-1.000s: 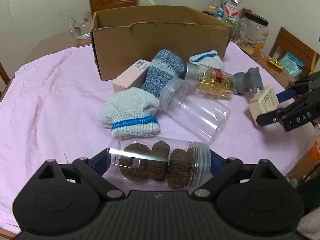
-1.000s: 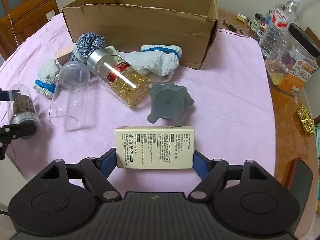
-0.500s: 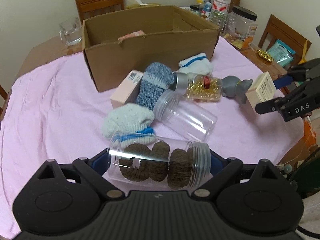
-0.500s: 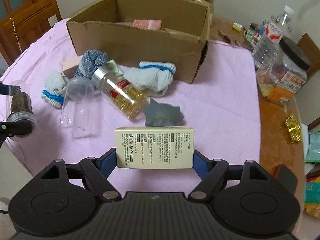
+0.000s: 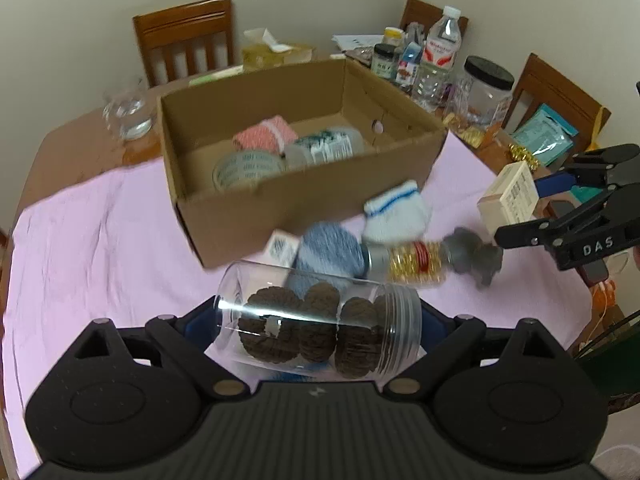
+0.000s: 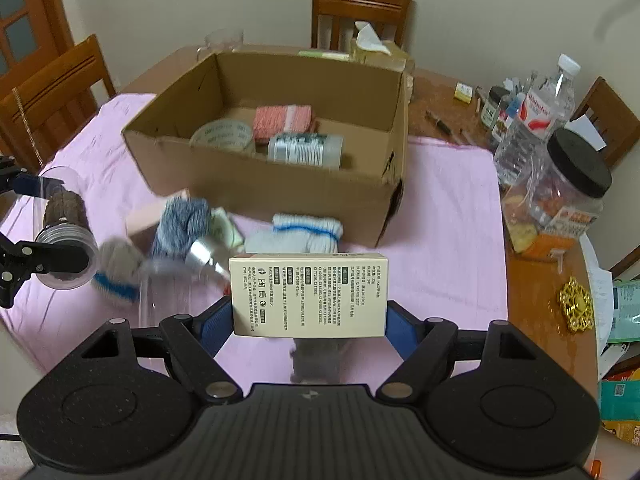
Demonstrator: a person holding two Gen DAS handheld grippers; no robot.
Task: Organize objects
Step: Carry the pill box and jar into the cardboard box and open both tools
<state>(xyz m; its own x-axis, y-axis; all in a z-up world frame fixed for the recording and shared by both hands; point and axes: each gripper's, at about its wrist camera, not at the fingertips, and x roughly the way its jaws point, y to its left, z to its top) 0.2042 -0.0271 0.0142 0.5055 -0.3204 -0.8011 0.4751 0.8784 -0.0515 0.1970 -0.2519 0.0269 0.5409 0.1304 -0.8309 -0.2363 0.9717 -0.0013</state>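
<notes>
Cookies fill the clear jar (image 5: 318,330) that the left gripper (image 5: 316,332) clamps end to end, so its long axis runs left to right, threaded mouth to the right. The right gripper (image 6: 308,314) pinches a cream carton (image 6: 309,295) the same way, long axis crosswise, printed face up. Both loads hang above the pink cloth (image 6: 448,240), near side of the cardboard box (image 6: 256,184), probably so each clears its wall before being dropped inside.

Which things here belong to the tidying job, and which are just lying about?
Job: cookie jar in left gripper, printed carton in right gripper, cardboard box, rolled socks, capsule bottle.

Lying about: water bottle, black-lidded jar, chairs.
</notes>
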